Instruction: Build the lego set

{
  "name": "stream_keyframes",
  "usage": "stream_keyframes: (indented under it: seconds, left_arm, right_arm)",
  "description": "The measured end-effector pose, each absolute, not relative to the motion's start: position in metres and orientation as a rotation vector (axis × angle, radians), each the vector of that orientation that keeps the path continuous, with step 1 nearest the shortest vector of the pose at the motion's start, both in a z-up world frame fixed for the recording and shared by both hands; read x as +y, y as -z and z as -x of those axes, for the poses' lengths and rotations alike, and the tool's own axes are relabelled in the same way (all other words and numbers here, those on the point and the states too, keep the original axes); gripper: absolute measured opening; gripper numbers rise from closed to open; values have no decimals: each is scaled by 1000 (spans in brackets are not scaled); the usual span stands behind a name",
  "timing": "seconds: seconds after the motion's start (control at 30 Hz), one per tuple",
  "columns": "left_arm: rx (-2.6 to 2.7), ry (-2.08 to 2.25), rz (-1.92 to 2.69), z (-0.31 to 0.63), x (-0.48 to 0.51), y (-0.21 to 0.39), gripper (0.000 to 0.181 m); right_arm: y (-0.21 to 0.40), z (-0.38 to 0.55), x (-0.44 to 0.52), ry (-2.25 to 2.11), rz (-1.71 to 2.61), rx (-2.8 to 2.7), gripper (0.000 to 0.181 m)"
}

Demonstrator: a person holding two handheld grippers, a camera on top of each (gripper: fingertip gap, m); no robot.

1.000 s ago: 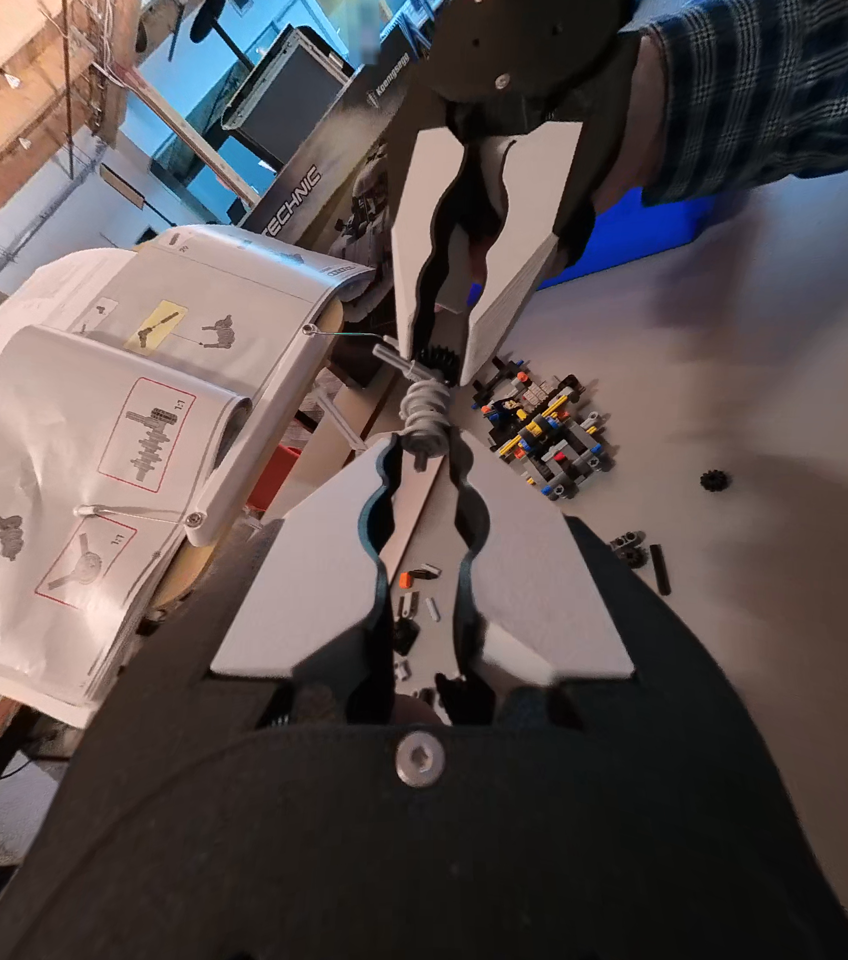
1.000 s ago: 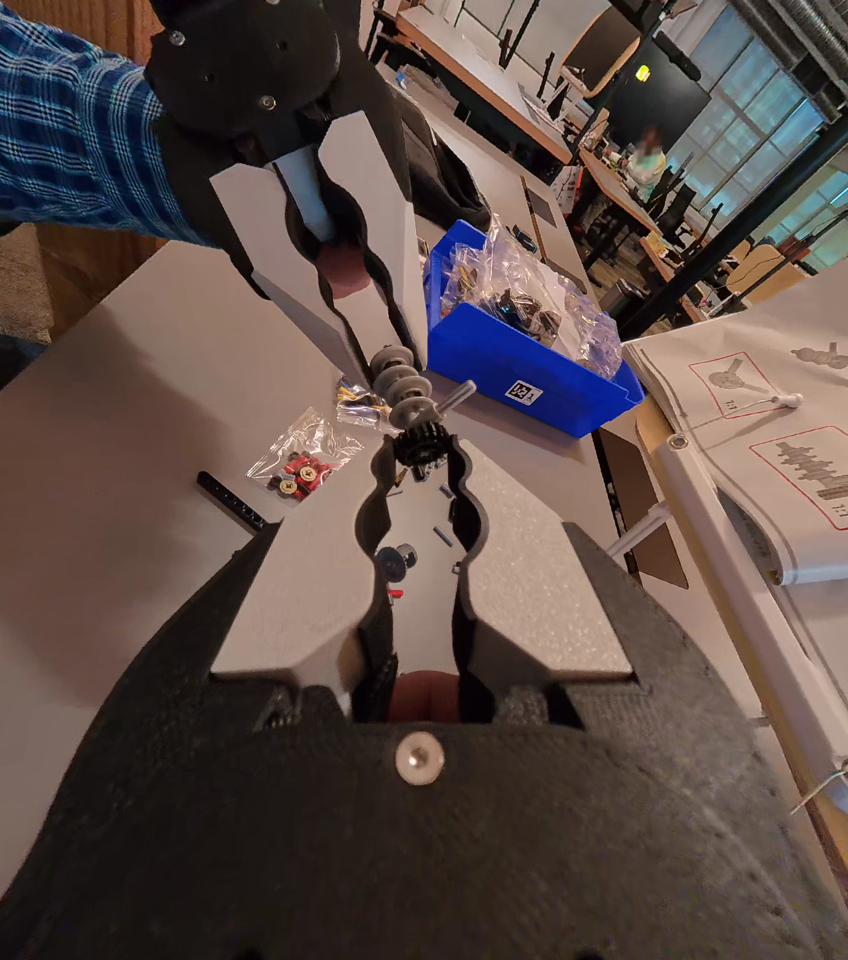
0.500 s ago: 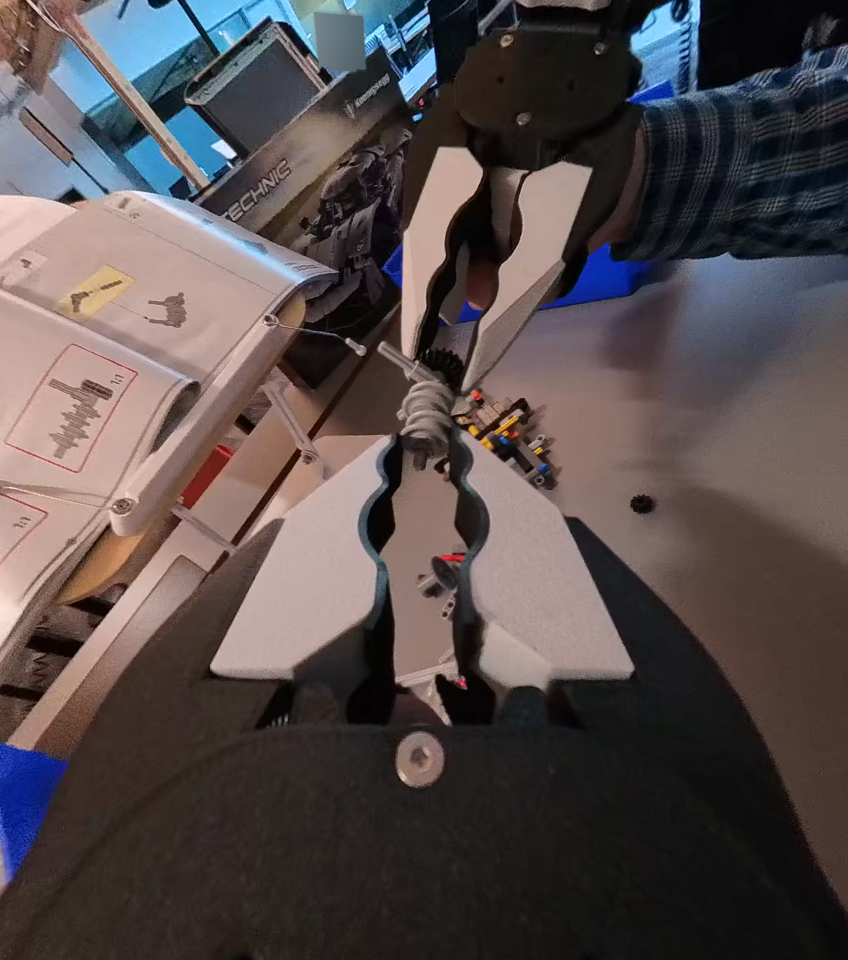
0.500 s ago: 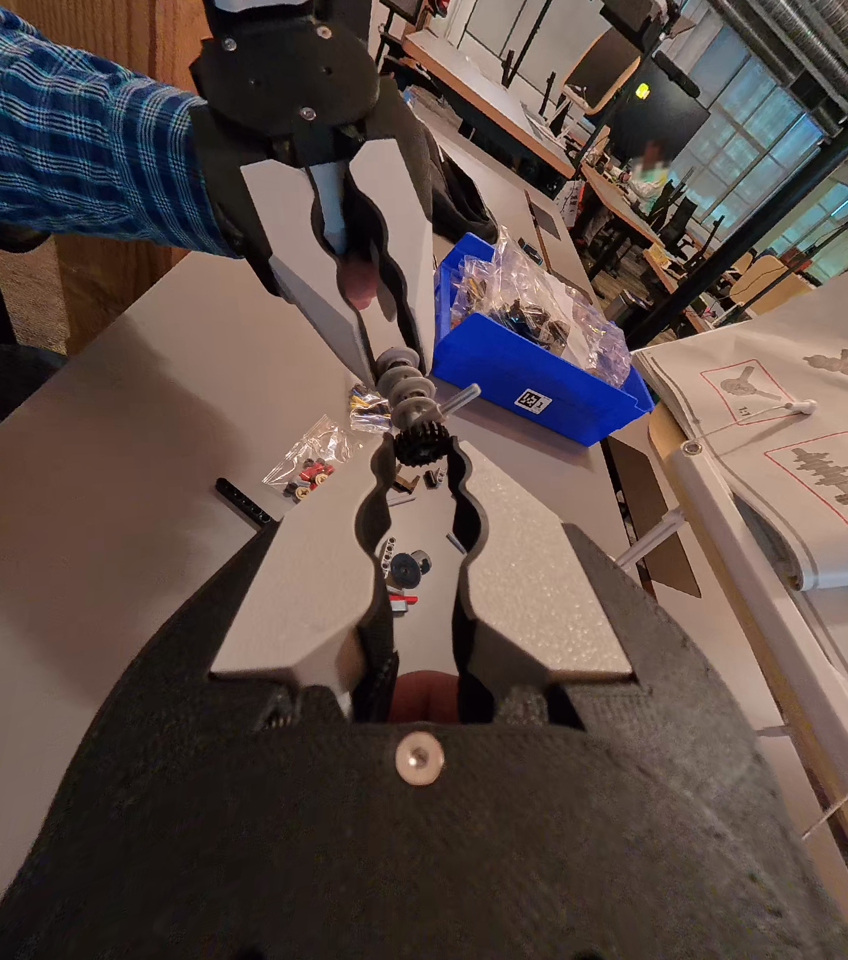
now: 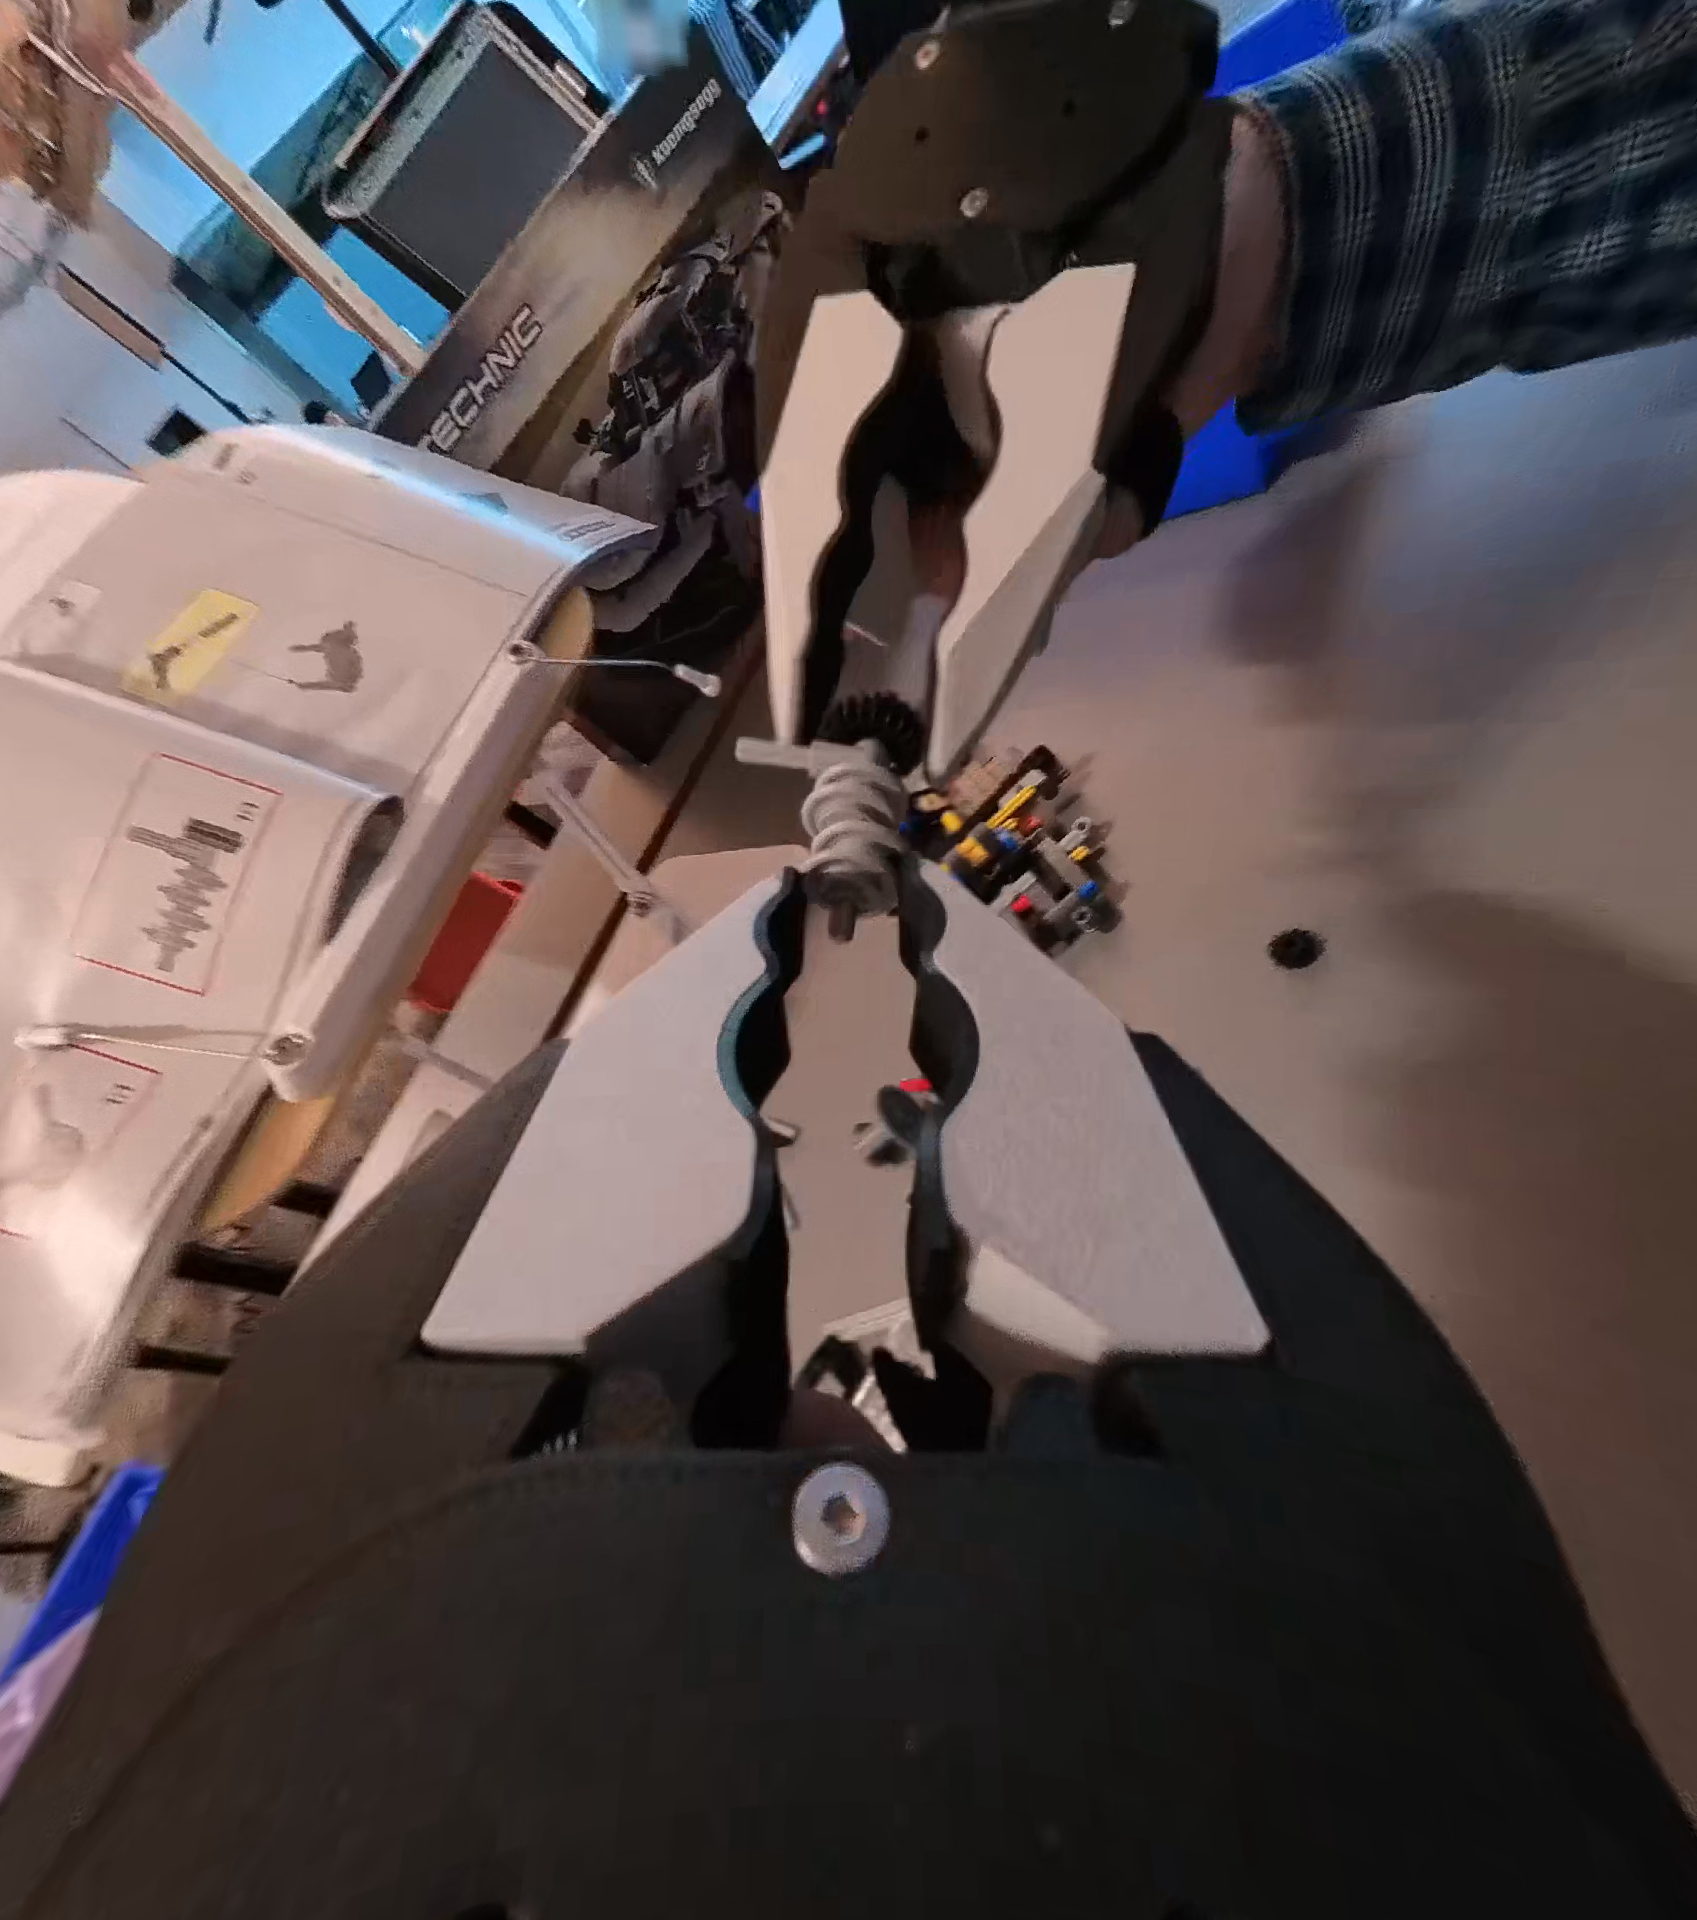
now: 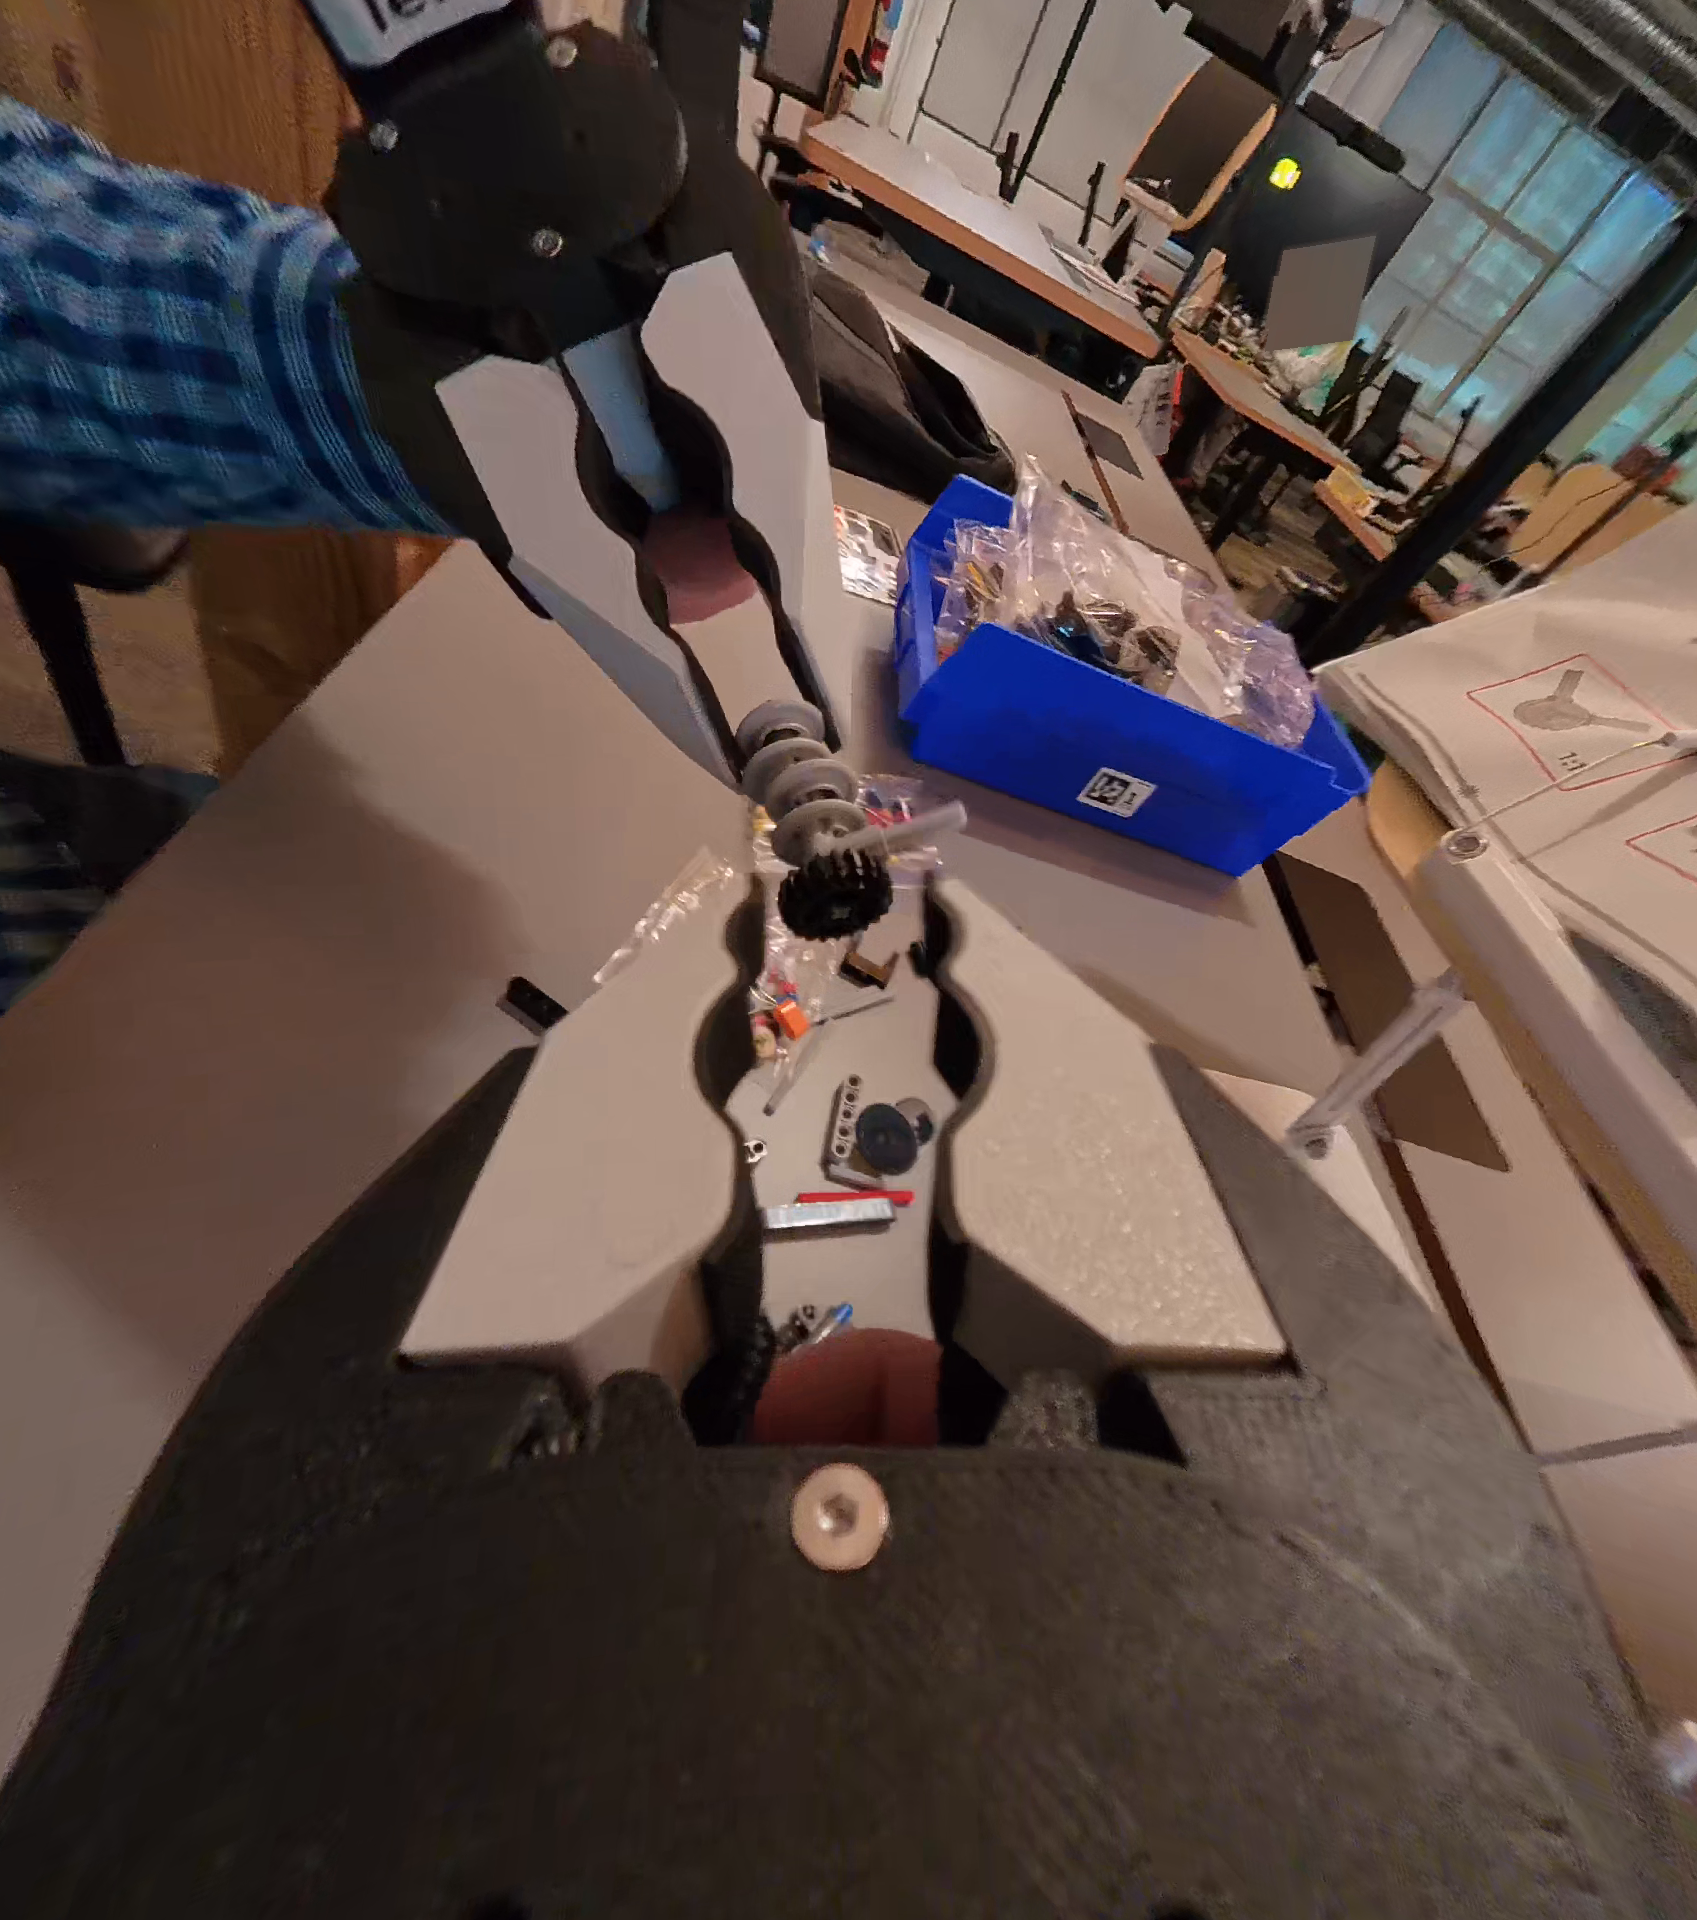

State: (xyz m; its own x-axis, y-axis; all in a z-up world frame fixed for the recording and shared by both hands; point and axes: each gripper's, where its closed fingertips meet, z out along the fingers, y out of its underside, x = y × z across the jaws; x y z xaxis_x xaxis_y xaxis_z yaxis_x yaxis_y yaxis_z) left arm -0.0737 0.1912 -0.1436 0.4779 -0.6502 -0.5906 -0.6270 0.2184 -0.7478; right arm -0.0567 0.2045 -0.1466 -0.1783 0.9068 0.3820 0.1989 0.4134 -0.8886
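Jaws tip-to-tip, gripping worm gear [image 5: 849, 831] — black gear [image 6: 833, 896]

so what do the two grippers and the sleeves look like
Both the left gripper and right gripper have a matte black textured body with a silver hex screw, and pale grey wedge-shaped fingers with wavy, dark-lined inner edges. Each arm wears a blue plaid sleeve.

Print on dark box [image 5: 605, 312], sticker on blue bin [image 6: 1114, 792], instr. booklet [image 5: 179, 831] pages; wording left out.
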Motion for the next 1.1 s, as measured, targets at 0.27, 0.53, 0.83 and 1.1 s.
stream_keyframes:
  seconds: [0.27,0.53,0.83,1.1]
  left_arm:
    - [1184,-5,1587,69,194,165,15]
    - [1211,-32,1639,62,191,178,15]
    - [1280,-40,1682,61,188,202,15]
    - [1245,80,1721,59,184,212,15]
  right_arm:
    - [162,58,190,-217,784,-1750,38]
    - [185,69,198,-95,804,-1773,18]
    - [211,67,196,-59,826,-1862,15]
    - [223,65,192,-146,885,-1891,15]
